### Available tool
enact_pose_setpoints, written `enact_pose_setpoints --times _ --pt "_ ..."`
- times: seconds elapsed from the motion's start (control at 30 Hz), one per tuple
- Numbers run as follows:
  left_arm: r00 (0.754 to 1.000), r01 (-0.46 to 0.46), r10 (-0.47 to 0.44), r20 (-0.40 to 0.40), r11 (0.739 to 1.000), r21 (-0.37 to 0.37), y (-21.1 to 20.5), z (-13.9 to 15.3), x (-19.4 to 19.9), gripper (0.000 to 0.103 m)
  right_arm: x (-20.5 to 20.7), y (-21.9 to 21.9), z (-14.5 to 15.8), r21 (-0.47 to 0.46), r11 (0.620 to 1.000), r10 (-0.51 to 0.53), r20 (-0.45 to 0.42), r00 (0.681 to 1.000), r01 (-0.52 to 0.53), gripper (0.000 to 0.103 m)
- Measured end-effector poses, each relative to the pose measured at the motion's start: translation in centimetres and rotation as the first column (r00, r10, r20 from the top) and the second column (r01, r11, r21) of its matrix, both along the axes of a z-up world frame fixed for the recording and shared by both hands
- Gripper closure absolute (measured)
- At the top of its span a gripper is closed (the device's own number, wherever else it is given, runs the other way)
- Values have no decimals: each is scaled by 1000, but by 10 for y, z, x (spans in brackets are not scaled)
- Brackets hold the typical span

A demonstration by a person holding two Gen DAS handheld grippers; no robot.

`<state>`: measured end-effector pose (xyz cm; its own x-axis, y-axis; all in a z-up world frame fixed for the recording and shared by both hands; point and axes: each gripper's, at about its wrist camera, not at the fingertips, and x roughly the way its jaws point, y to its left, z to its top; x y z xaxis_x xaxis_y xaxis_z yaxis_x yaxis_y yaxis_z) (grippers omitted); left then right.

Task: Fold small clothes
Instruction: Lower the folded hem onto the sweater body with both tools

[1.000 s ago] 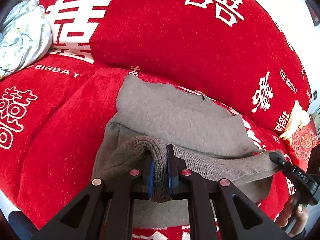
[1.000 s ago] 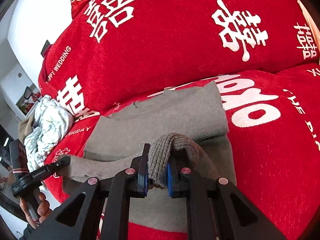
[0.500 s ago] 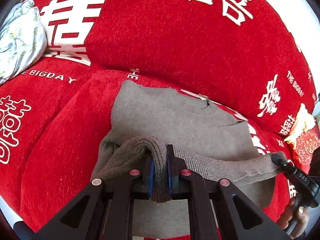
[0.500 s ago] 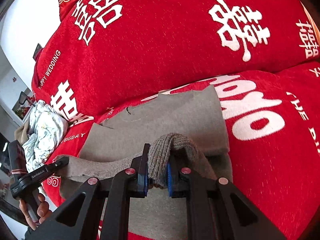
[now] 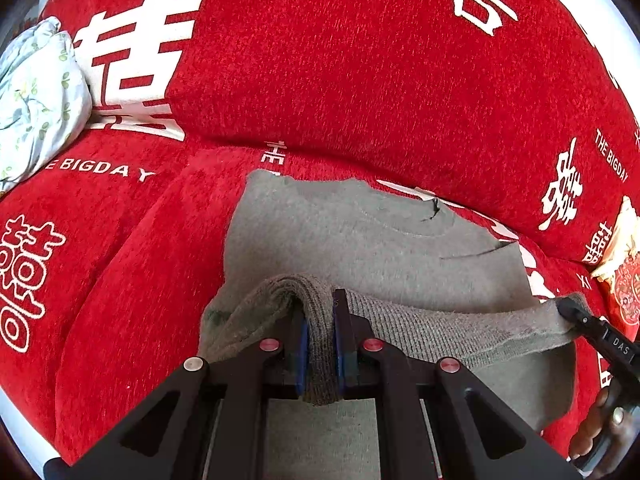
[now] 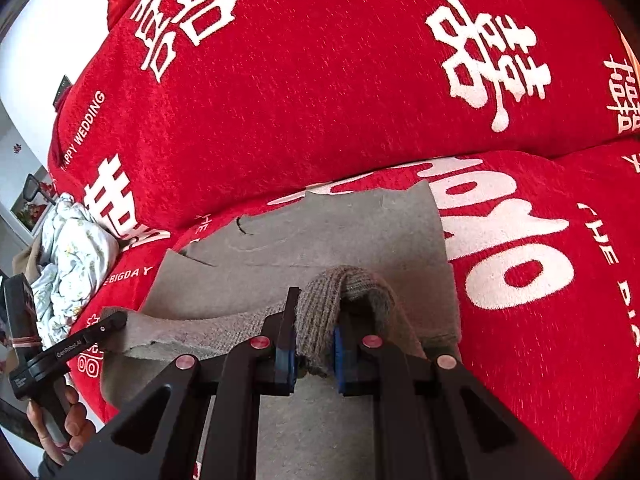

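The grey knit sweater (image 5: 360, 248) lay flat on the red sofa cover (image 5: 120, 280), its neckline toward the far backrest and its ribbed hem (image 5: 440, 332) lifted off the seat at the near side. The left gripper (image 5: 319, 344) had its fingers clamped narrow on the left corner of that hem, a bunch of ribbing pinched between the blue pads, and the right gripper (image 6: 314, 344) gripped the right corner the same way — each at an end so the edge hung as one straight, taut band between them. That spacing looked meant to keep the fold line even, so the hem could be carried toward the collar without sagging in the middle. Both tools tilted down over the garment, holding the hem just above the layer beneath. A crumpled floral cloth (image 5: 36, 96) sat well apart at the far left — clear of the fold.
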<state>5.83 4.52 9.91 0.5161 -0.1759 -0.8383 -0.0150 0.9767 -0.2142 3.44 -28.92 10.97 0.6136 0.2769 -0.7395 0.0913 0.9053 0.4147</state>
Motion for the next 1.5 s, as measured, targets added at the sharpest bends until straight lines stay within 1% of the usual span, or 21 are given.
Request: enact_pose_setpoints --times 0.4,0.87,1.1,1.33,1.5 --pt "1000 7 -7 -7 1000 -4 -1 1 22 91 22 1 1 -25 1000 2 -7 1000 -2 88" --pt "1000 19 -19 -17 1000 6 -7 -6 57 91 54 -5 -12 -27 1000 -11 -47 999 10 88" --pt "999 22 -22 -41 1000 13 -10 -15 78 91 71 -8 -19 -18 1000 -20 -62 998 19 88" --pt "996 9 -10 -90 1000 -13 -8 -31 101 91 88 -12 -32 0 999 -37 -87 996 37 88" --pt "993 15 -14 -120 1000 2 -10 -45 112 91 100 -16 -46 11 999 -45 -121 992 47 88"
